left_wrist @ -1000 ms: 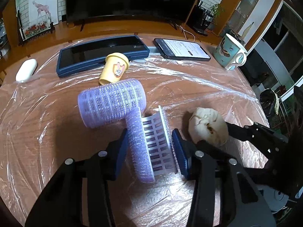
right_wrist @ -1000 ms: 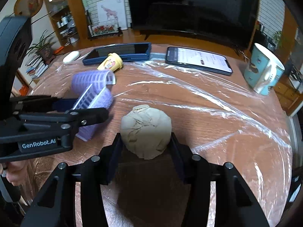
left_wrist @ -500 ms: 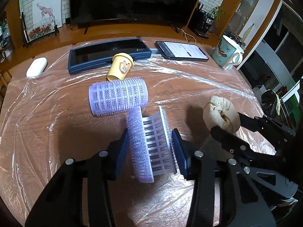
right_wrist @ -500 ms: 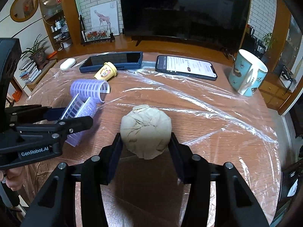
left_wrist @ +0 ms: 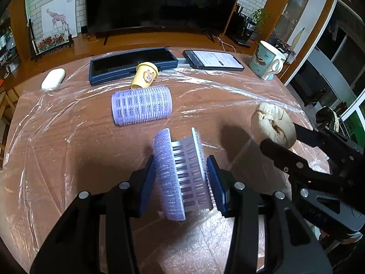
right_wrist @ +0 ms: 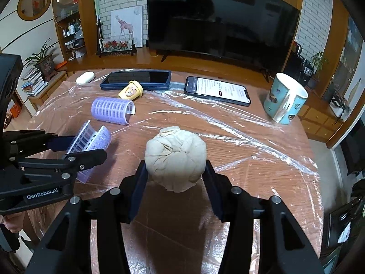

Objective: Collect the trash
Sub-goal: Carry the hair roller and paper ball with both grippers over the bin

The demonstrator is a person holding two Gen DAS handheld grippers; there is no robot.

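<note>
Two tongs are in view, each pinching one thing above the desk (left_wrist: 57, 150). The left tongs (left_wrist: 181, 178) are pressed onto a broken purple hair roller (left_wrist: 180, 173), split open lengthwise so its white slotted inside faces up; its bristled outer skin curls over on the left. The right tongs (right_wrist: 175, 178) squeeze a crumpled paper ball (right_wrist: 175, 157), beige and creased, lifted clear of the desk.

From the left wrist view the split roller's inside is plain to read, and the paper ball (left_wrist: 272, 125) appears to the right of those tongs, caught between the black fingers (left_wrist: 285, 157) of the right tongs. From the right wrist view the left tongs (right_wrist: 84, 150) come in from the left with the broken roller (right_wrist: 91, 139) seen side-on, and a bit of the person's hand shows at the lower left edge, though too little to say much.

Ahead of both tongs lie one whole purple roller (left_wrist: 141, 106) on its side, one small yellow cup (left_wrist: 146, 74) tipped over just beyond it, one dark blue case (left_wrist: 133, 62), one phone (left_wrist: 213, 57) with a lit screen, one white pebble-shaped object (left_wrist: 53, 81) far left, possibly an earbud case, and one blue mug (right_wrist: 285, 98) far right. Clear plastic film (right_wrist: 251, 137) covers the desk. Beyond stands one dark television (right_wrist: 221, 20).
</note>
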